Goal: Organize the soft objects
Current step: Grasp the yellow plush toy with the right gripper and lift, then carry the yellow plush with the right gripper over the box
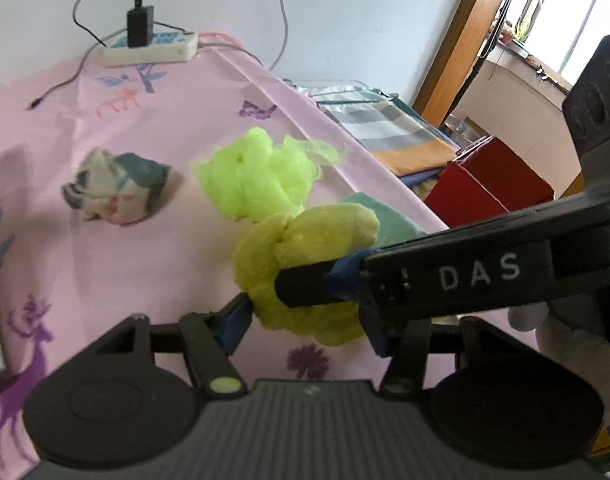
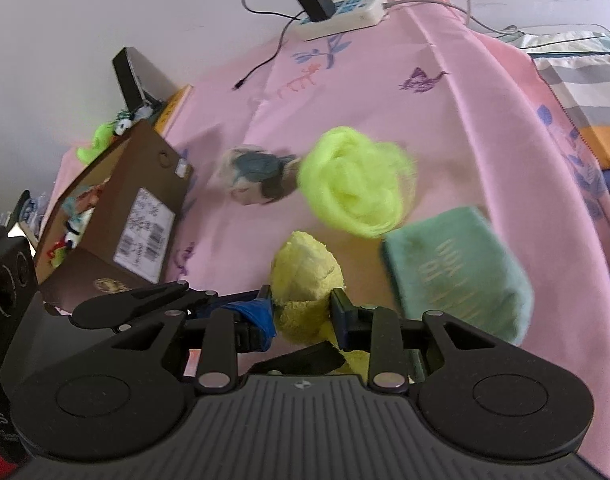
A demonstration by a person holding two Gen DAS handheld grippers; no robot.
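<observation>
Both claws, left claw (image 1: pixel 305 308) and right claw (image 2: pixel 301 304), are grasping the yellow towel (image 1: pixel 305 264); mesh puff (image 1: pixel 257 172), green cloth (image 2: pixel 457 272) and patterned bundle (image 1: pixel 117 184) are waiting outside the box (image 2: pixel 117 216).

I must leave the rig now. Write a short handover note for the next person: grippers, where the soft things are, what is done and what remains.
Left gripper: closed on the pale yellow fluffy cloth.
Right gripper: closed on the same cloth, from the other side.
On the pink tablecloth: neon green mesh puff, patterned cloth ball, teal towel beside the yellow cloth.
Cardboard box at the left edge of the right wrist view already holds some items; what they are is unclear.
Left: place the yellow cloth, then likely the puff, ball and towel.
</observation>
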